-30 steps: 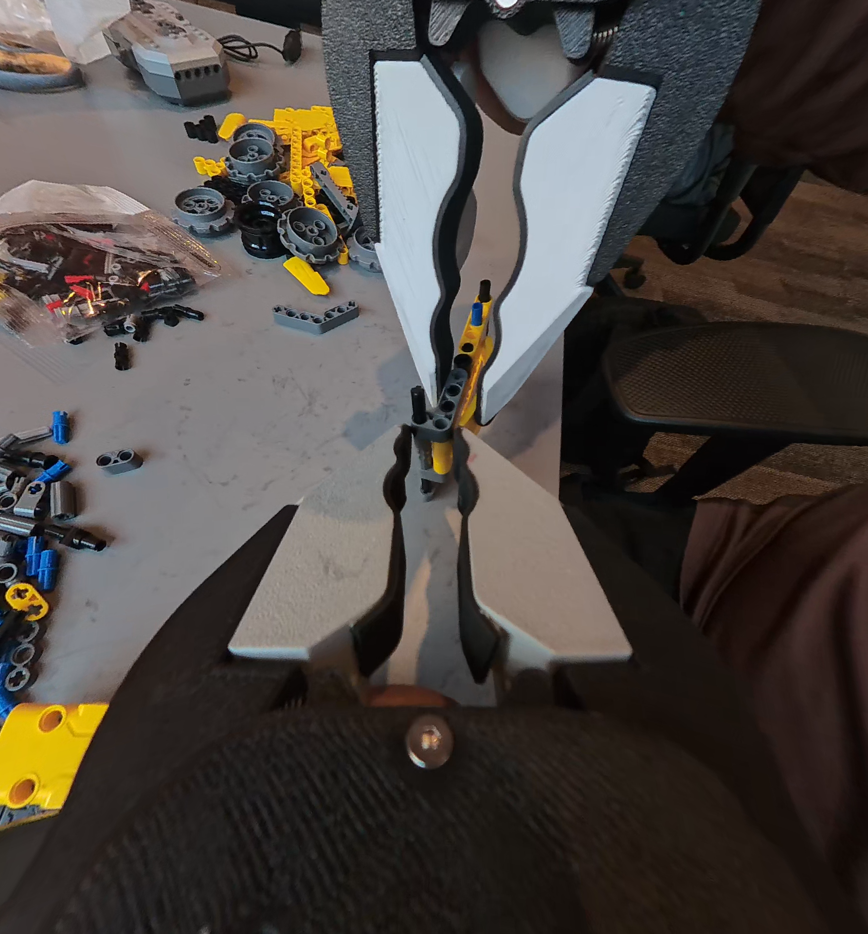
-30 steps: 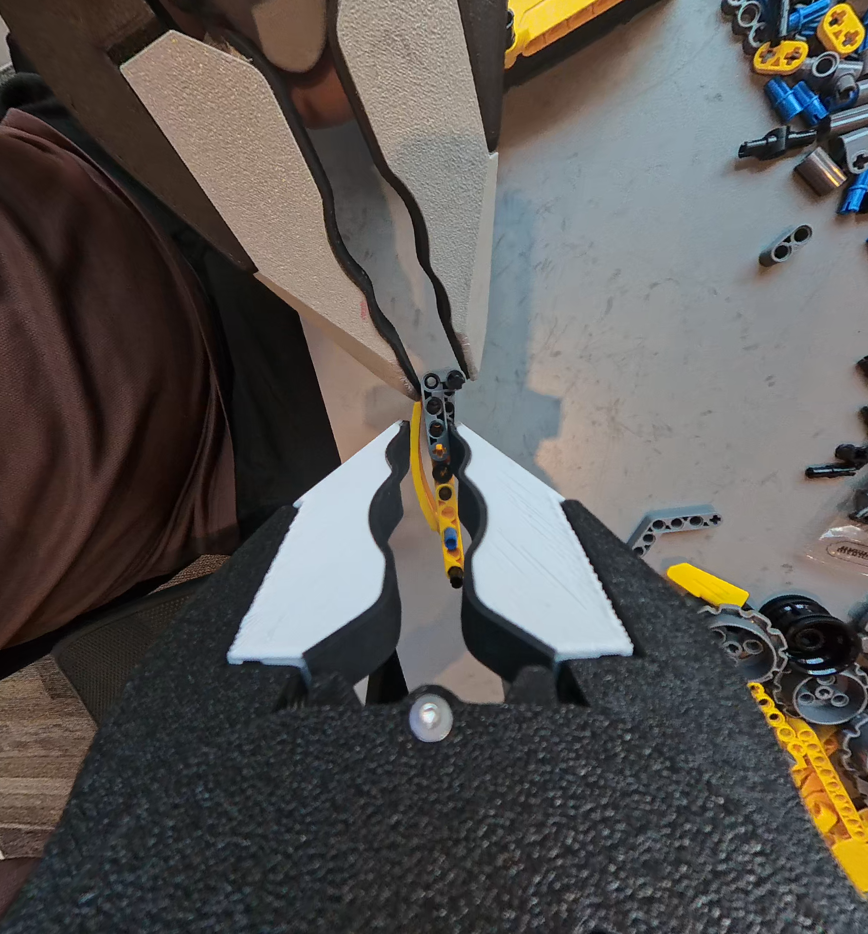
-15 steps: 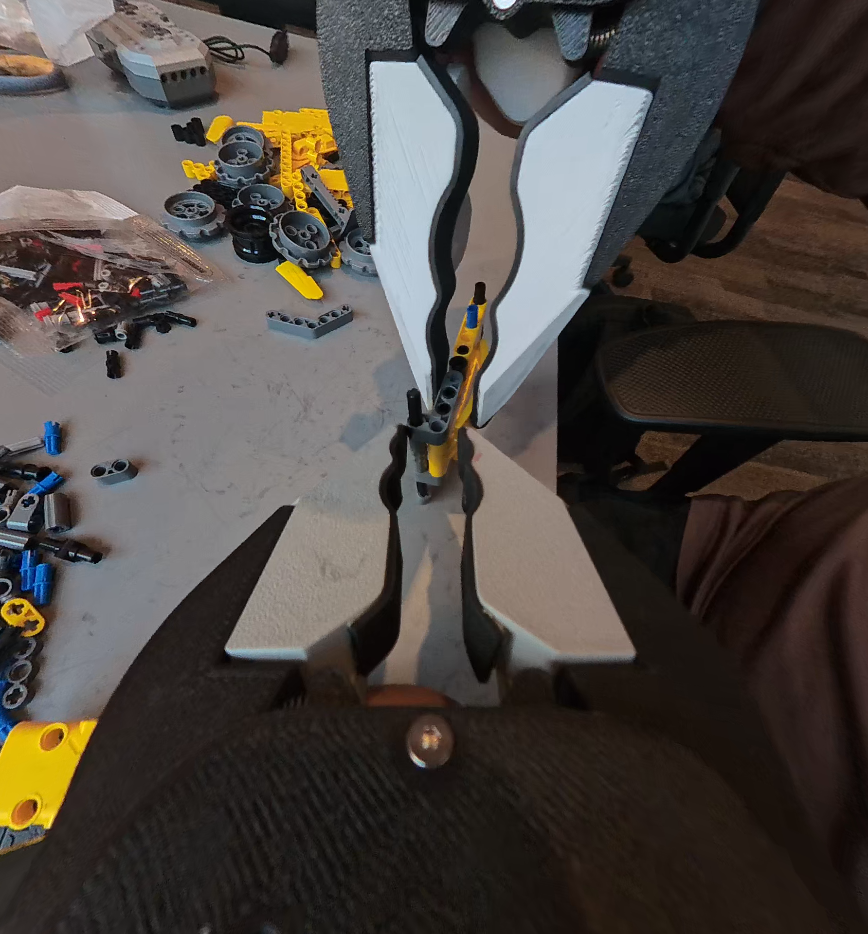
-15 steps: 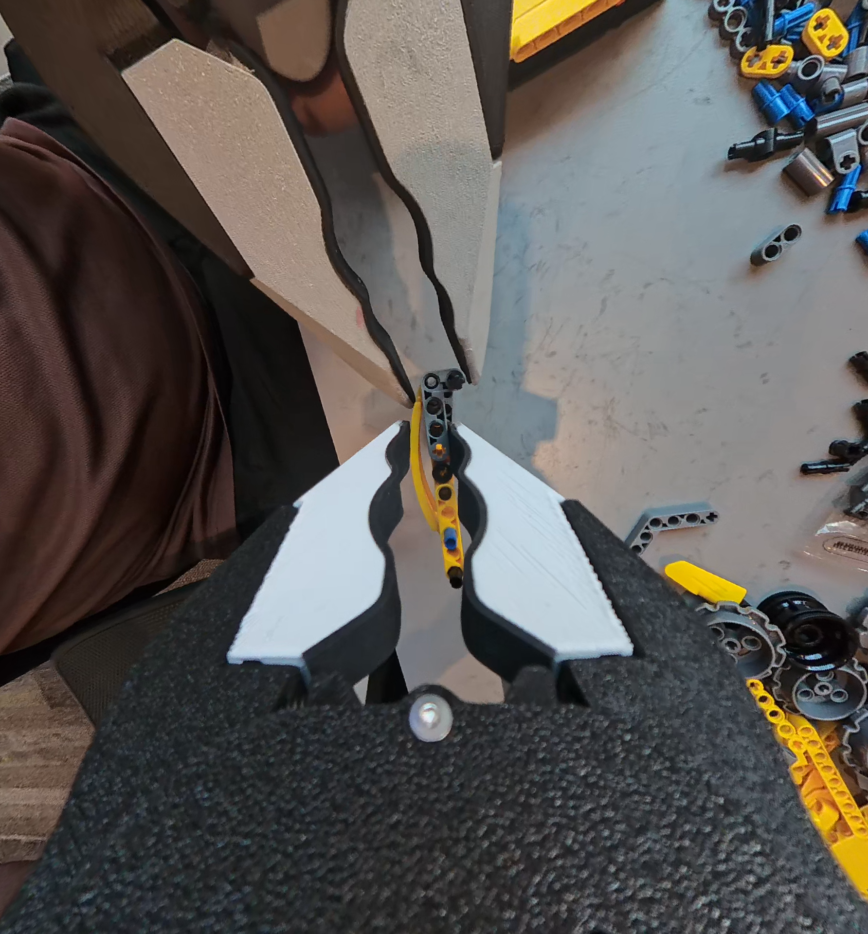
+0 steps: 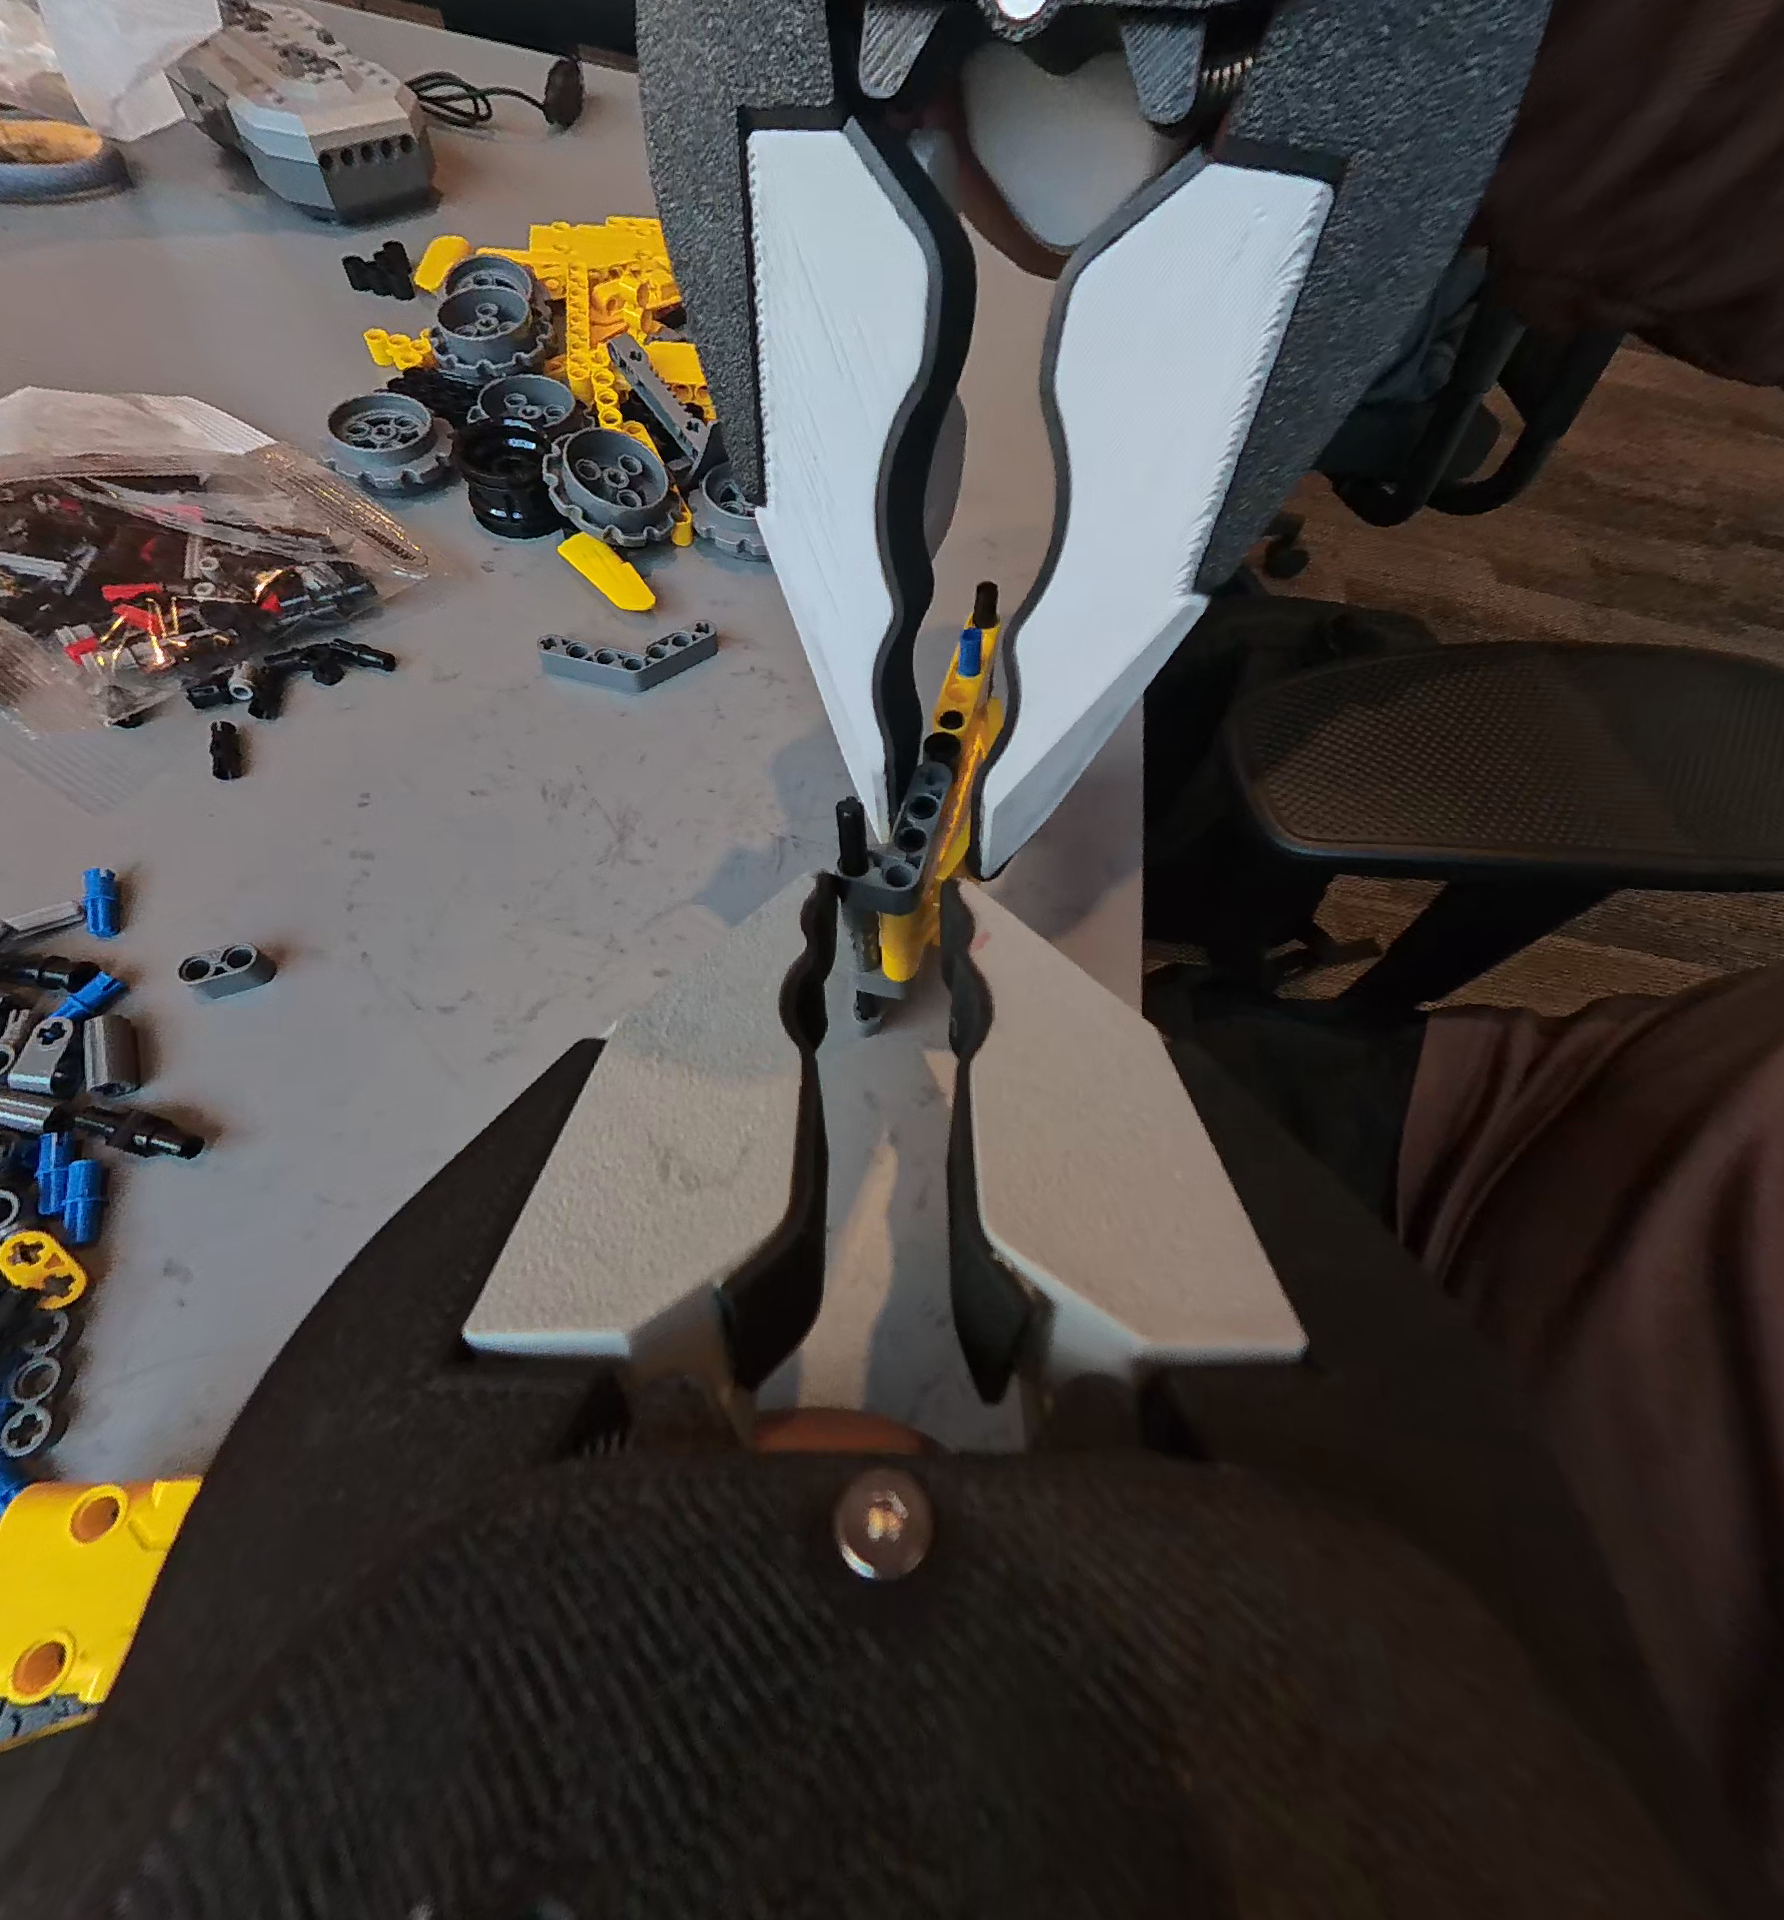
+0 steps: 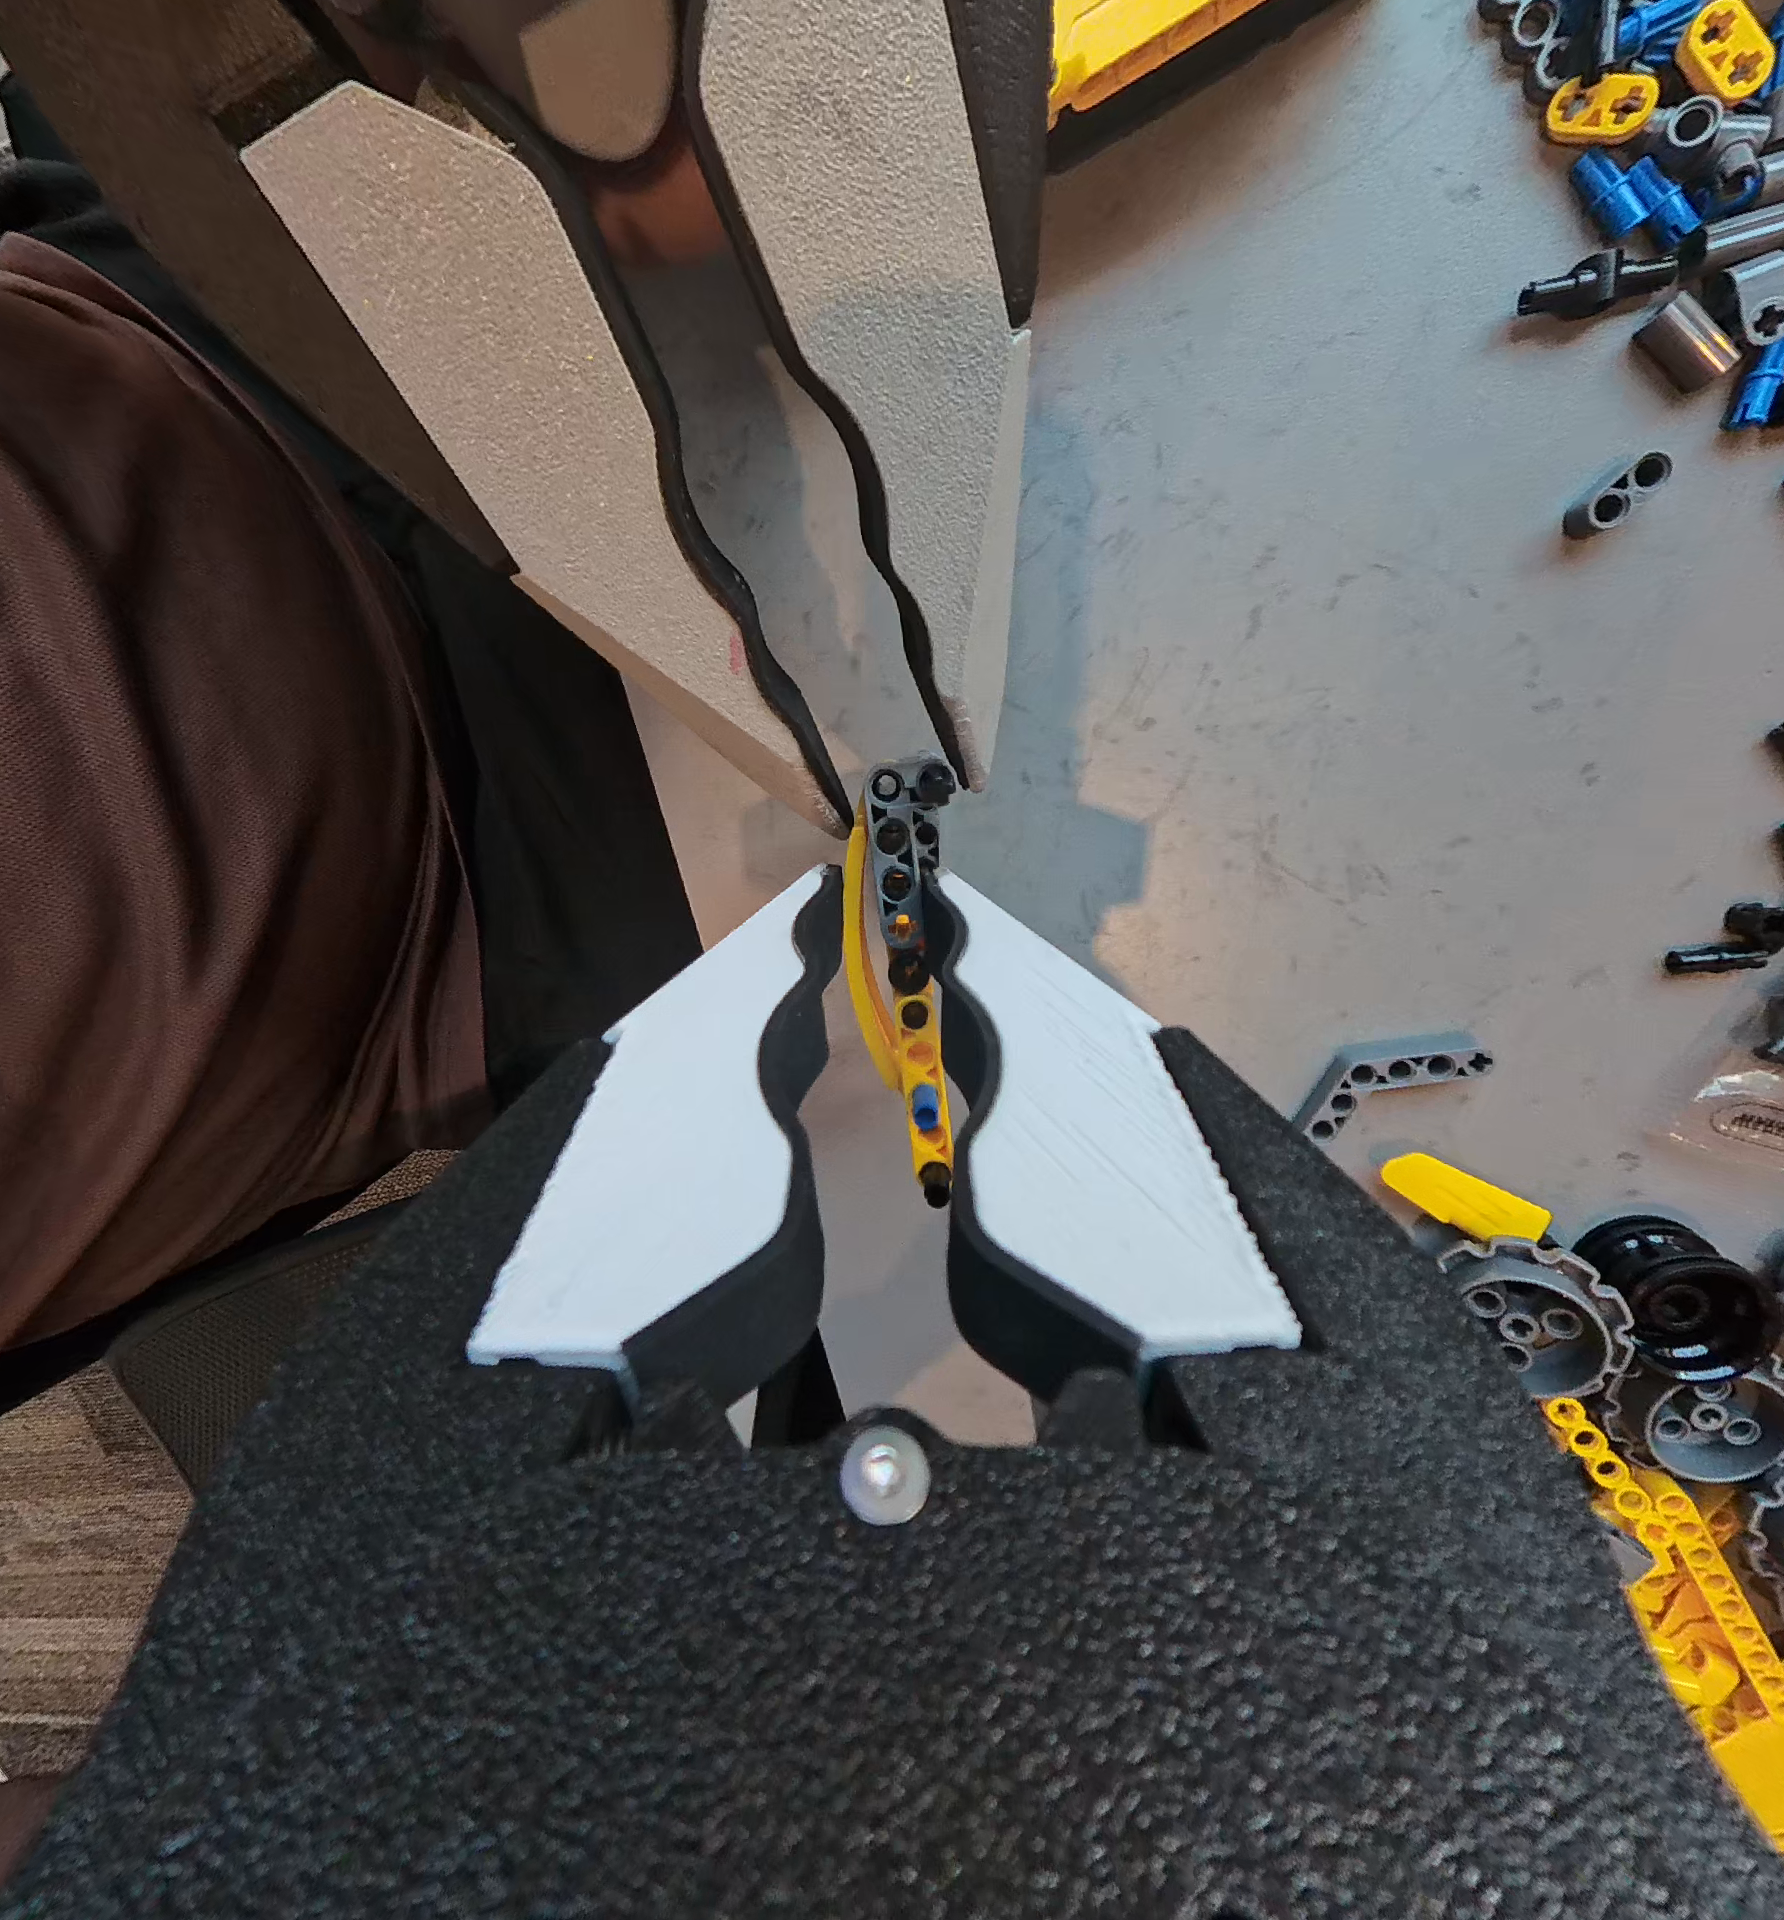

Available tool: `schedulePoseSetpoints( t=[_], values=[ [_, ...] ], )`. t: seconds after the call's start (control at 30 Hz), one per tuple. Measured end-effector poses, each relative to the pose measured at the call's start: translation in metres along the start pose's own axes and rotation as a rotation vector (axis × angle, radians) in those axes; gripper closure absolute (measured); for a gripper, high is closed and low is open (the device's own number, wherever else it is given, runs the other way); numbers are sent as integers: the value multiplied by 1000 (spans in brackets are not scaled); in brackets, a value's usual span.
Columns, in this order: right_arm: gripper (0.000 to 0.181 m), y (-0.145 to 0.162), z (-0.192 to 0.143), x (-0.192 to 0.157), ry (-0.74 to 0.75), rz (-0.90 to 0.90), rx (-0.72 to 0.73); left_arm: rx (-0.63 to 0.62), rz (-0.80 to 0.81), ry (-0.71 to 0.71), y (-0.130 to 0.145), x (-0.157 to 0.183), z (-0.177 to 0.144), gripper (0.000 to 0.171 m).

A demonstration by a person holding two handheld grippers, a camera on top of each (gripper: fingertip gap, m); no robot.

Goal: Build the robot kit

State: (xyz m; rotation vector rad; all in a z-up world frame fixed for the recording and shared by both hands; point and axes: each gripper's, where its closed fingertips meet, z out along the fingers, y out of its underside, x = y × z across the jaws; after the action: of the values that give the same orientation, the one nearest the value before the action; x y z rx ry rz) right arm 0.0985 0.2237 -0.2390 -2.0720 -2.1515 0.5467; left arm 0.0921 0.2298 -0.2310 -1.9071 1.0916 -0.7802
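Two grippers, tip to tip, over the right edge of one grey table (image 5: 452, 831). Hardly moved in the last second: kept the same hold, drifted only a tiny bit. Pinched shut with the grey-fingered left gripper (image 5: 883, 906) on the grey end of one small yellow and grey build (image 5: 919, 810). Squeezed shut with the white-fingered right gripper (image 6: 888, 883) on the yellow end of it. Held up between both, above the table, it seemed.

Counted, big to small:
- one clear bag (image 5: 140, 561) of dark bits at the far left
- one grey box (image 5: 316, 125) with a cord at the far edge
- about five grey wheels (image 5: 613, 483) and one black wheel (image 5: 509, 468), piled with yellow bars
- one grey bent bar (image 5: 628, 657) near the pile
- one yellow wedge (image 5: 607, 571) beside it
- one small grey two-hole link (image 5: 226, 968) to the left

Too many tiny blue and grey pins (image 5: 57, 1143) at the near left to count.
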Motion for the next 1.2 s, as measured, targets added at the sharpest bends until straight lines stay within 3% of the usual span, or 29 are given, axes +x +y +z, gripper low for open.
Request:
schedulePoseSetpoints(
  t=[0.8, 1.07, 1.2],
  values=[
    [167, -8, 4, -1, 58, -70, -143, 67, -32, -36, 6, -2, -9, 159],
    [167, -15, 1, -1, 17, -52, -50, 101, -83, -54, 9, -4, -15, 159],
    [168, -26, -18, -3, -9, -43, 61, 91, -70, -56, 9, -5, -15, 159]
  ],
)
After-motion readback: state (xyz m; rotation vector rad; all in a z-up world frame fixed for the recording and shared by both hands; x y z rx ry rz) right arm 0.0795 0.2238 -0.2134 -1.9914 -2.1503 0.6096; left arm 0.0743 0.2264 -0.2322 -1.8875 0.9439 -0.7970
